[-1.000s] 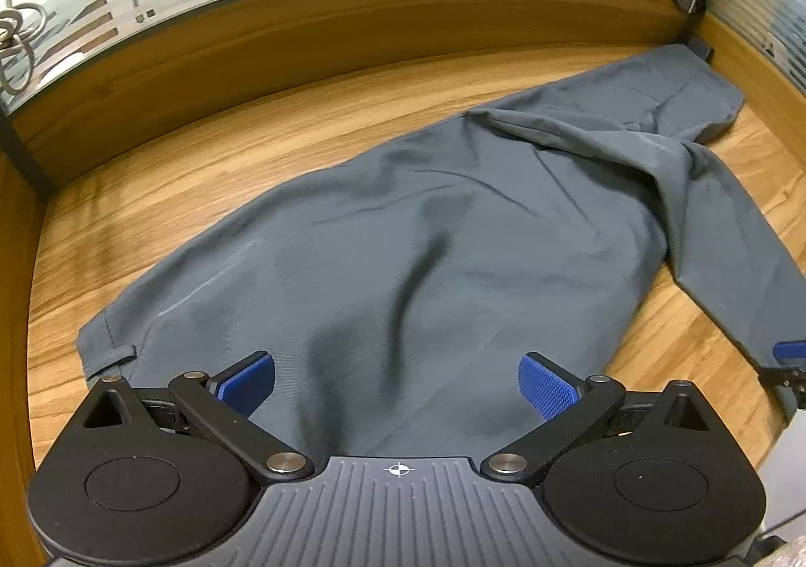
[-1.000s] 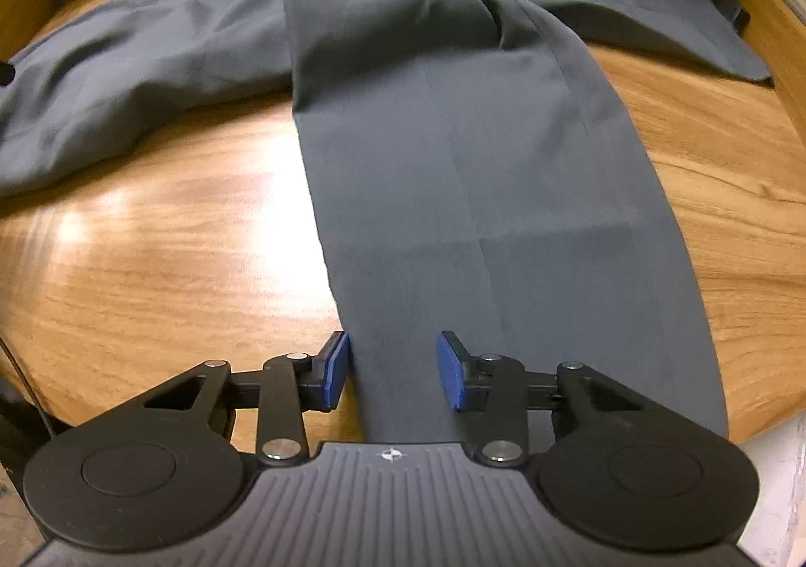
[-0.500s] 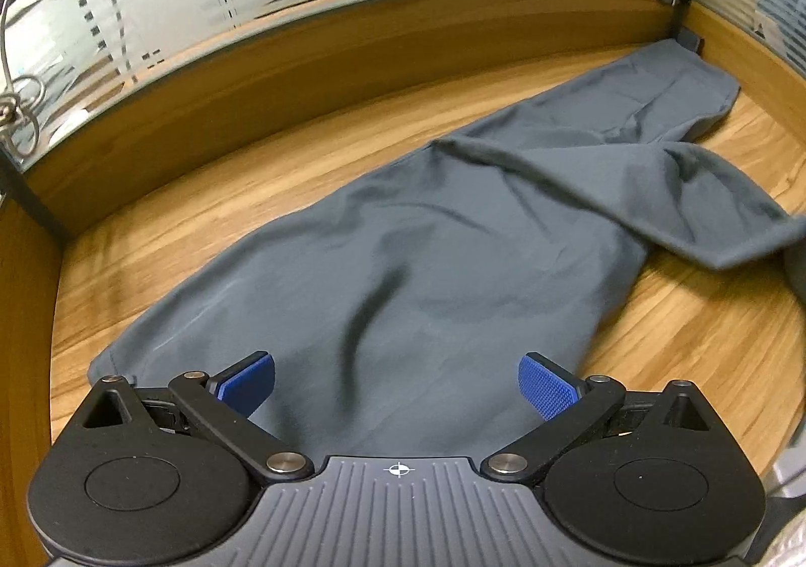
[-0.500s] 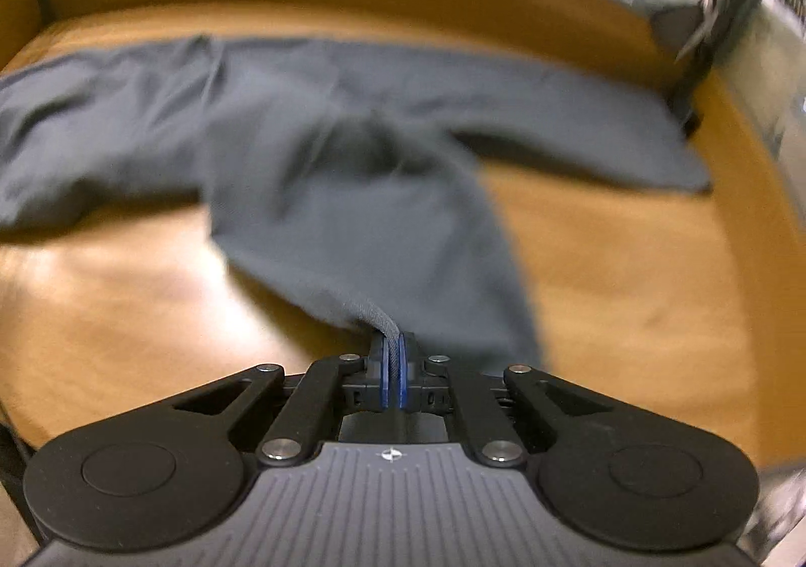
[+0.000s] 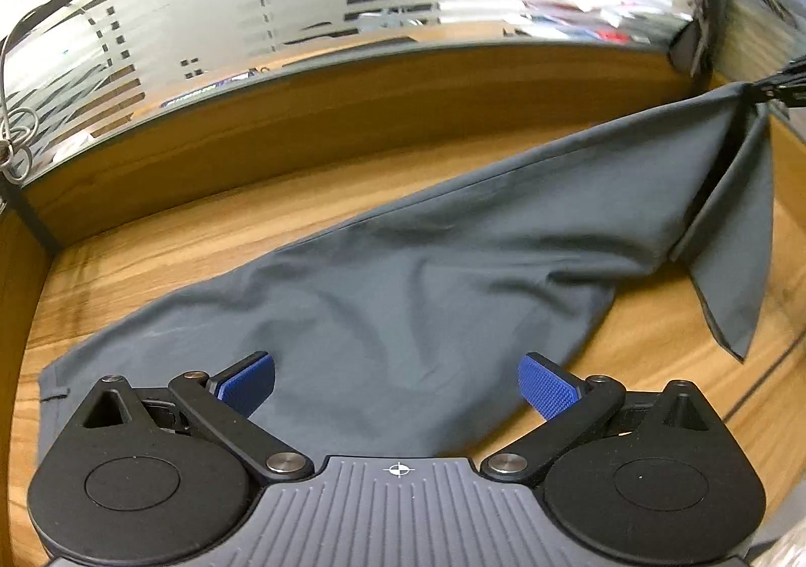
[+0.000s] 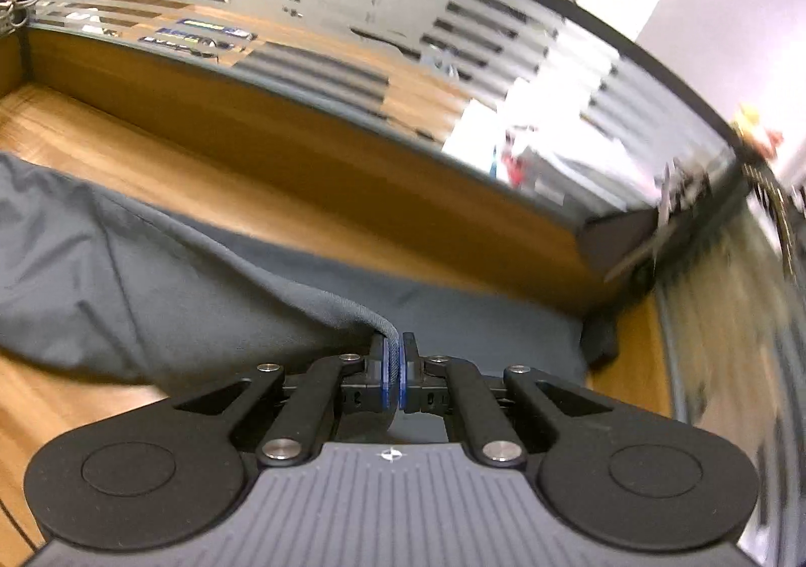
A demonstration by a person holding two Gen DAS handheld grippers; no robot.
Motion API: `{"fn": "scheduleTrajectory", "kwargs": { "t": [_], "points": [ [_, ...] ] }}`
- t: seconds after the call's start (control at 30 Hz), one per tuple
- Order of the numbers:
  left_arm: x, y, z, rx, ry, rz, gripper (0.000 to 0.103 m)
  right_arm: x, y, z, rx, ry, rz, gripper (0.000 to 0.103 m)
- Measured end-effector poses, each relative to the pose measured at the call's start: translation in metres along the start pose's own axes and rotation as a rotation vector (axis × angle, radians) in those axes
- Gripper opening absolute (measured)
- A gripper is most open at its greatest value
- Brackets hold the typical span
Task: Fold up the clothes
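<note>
Right gripper (image 6: 398,365): pads pinched hem of grey trousers (image 5: 428,295), raised off wooden table (image 5: 166,254) | Left gripper (image 5: 396,383): spread wide, empty, above waistband.

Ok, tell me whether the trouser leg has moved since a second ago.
Yes. The trouser leg, then flat on the wooden table, now hangs pinched in the right gripper, carried toward the glass partition.

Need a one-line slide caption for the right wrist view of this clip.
Right gripper shut on a hem of the grey trousers, lifting it over the wooden table.
</note>
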State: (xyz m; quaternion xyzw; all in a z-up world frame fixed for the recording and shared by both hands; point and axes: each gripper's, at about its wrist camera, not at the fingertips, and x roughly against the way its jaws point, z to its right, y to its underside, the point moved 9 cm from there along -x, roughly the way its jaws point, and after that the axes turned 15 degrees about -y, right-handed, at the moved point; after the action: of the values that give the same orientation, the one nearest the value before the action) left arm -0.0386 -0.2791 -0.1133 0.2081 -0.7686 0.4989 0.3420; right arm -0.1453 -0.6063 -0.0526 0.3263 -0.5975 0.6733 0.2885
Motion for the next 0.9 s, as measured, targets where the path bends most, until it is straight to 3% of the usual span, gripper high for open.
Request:
{"fn": "scheduleTrajectory", "kwargs": {
  "t": [0.13, 0.37, 0.57, 0.63, 0.77, 0.83, 0.9],
  "points": [
    [0.001, -0.009, 0.020, 0.031, -0.011, -0.007, 0.103, -0.027, -0.028, 0.036, 0.083, -0.015, -0.021, 0.003],
    [-0.009, -0.016, 0.052, 0.044, -0.022, -0.043, 0.103, -0.108, -0.062, 0.085, 0.178, -0.076, -0.160, 0.004],
    [-0.048, -0.005, 0.077, 0.030, -0.037, -0.122, 0.103, -0.191, -0.058, 0.098, 0.258, -0.115, -0.265, 0.008],
    [-0.063, 0.000, 0.079, 0.038, -0.066, -0.139, 0.103, -0.210, -0.051, 0.100, 0.268, -0.126, -0.292, 0.037],
    [-0.086, 0.003, 0.078, 0.122, -0.071, -0.179, 0.103, -0.219, -0.040, 0.108, 0.215, -0.176, -0.277, 0.051],
    [-0.101, 0.004, 0.076, 0.184, -0.051, -0.230, 0.102, -0.207, -0.031, 0.109, 0.161, -0.190, -0.243, 0.066],
    [-0.114, 0.006, 0.072, 0.226, -0.046, -0.269, 0.101, -0.193, -0.020, 0.115, 0.099, -0.203, -0.207, 0.073]
  ]
}}
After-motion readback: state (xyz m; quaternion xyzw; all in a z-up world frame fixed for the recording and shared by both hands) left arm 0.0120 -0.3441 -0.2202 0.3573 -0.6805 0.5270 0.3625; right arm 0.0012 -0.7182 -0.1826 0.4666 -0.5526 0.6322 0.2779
